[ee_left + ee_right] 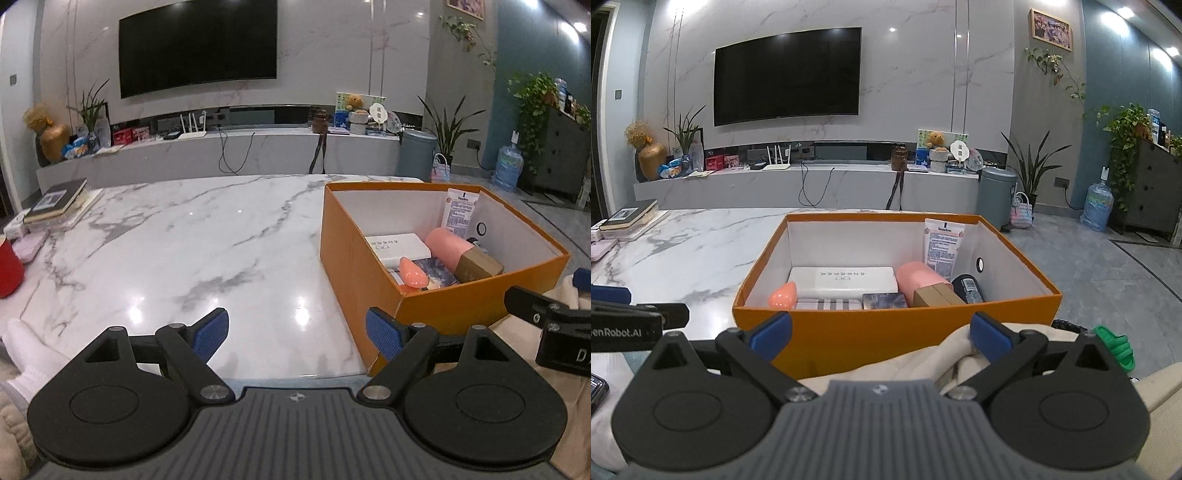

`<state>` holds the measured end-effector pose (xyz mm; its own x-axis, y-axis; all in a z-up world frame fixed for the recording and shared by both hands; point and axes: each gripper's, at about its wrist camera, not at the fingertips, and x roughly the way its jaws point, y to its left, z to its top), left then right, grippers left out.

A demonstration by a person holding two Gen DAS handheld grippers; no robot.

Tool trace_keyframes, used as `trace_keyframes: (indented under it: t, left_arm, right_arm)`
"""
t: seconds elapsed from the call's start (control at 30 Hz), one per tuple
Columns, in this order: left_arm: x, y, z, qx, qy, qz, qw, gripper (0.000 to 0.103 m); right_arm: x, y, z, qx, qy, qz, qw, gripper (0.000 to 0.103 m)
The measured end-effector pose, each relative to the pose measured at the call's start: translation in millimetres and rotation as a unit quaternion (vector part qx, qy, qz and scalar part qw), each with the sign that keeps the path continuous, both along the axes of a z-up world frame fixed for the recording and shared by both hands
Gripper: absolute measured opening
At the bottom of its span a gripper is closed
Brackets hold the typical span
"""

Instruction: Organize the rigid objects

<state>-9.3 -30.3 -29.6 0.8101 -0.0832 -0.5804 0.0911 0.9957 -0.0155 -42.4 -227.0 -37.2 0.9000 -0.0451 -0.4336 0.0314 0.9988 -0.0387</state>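
Observation:
An orange cardboard box (pixel 354 266) (pixel 897 332) stands on the right part of the white marble table (pixel 184 243). Inside lie a white flat box (pixel 844 282), a pink cylinder (pixel 918 277), a coral teardrop piece (pixel 783 295), a Vaseline tube (pixel 943 247) leaning on the back wall, a brown block (pixel 936 297), a dark bottle (pixel 967 290) and a dark tile (pixel 884 300). My left gripper (pixel 297 334) is open and empty at the table's near edge, left of the box. My right gripper (pixel 881 332) is open and empty just before the box's near wall.
A stack of books (pixel 59 201), a pink case (pixel 31 247) and a red cup (pixel 9 267) sit at the table's left end. Cream fabric (pixel 923 358) lies under the right gripper. A green slipper (pixel 1115 347) lies on the floor at the right.

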Motion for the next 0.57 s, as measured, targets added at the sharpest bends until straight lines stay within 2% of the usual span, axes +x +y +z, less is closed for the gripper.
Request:
trace_keyframes:
  t: [0.57]
  left_arm:
    - [-5.0,-1.6,4.4,-0.001,-0.009,-0.002,1.0000,0.098]
  right_arm:
    - [-2.5,1.8,0.4,-0.001,0.001,-0.001,1.000,0.100]
